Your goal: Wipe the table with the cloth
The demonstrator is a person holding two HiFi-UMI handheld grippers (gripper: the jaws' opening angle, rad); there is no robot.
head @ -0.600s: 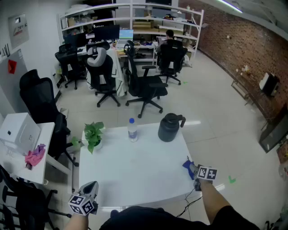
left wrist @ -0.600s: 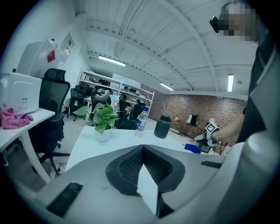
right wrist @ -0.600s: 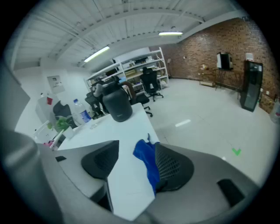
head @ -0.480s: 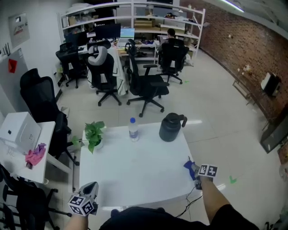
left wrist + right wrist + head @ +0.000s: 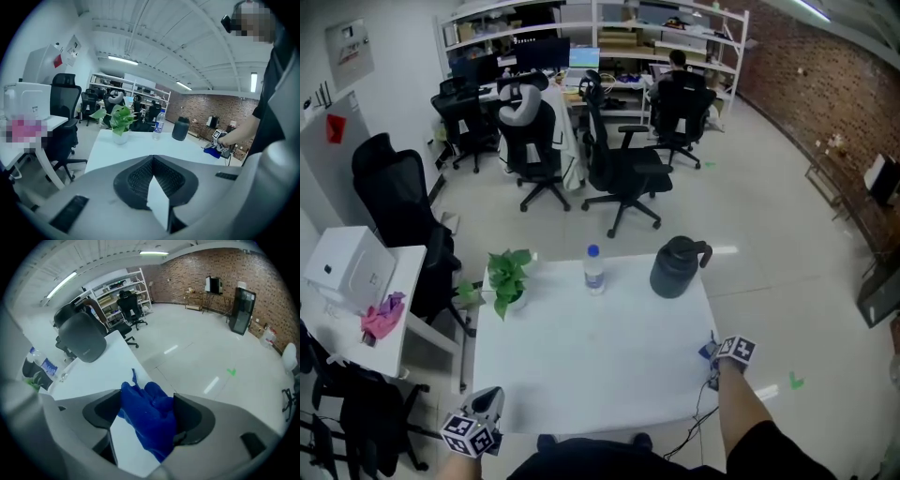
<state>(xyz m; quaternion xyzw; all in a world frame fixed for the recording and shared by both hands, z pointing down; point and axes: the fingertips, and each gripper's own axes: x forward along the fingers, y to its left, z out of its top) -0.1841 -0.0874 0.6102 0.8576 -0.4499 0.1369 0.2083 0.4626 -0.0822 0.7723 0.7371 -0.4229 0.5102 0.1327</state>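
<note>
Right claw [image 5: 714, 358] is at the right edge of the table [image 5: 591, 366], jaws spread wide. The blue cloth [image 5: 149, 423] sits bunched between the pads and brushes both, but I don't read it as clamped yet. It lies right on the table's edge, partly overhanging by the look of it. Left claw [image 5: 151, 159] is clenched with nothing in it, off the near-left corner.

Step in hand, as I read it: grab the cloth.

- Drop the pads lower around the bunch before closing. Pinching only the top fold will probably let it peel out on the first stroke.
- Close on the thick middle, not the loose tail pointing inward.
- Push slightly toward the table centre while closing, so the cloth doesn't slide off the edge.
- Leave some cloth below the pads, so fabric meets the top rather than the jaws.

First stroke should go inward. The bottle [image 5: 594, 270], dark jug [image 5: 677, 267] and plant [image 5: 508, 279] are all at the far side, and the near half is free.
</note>
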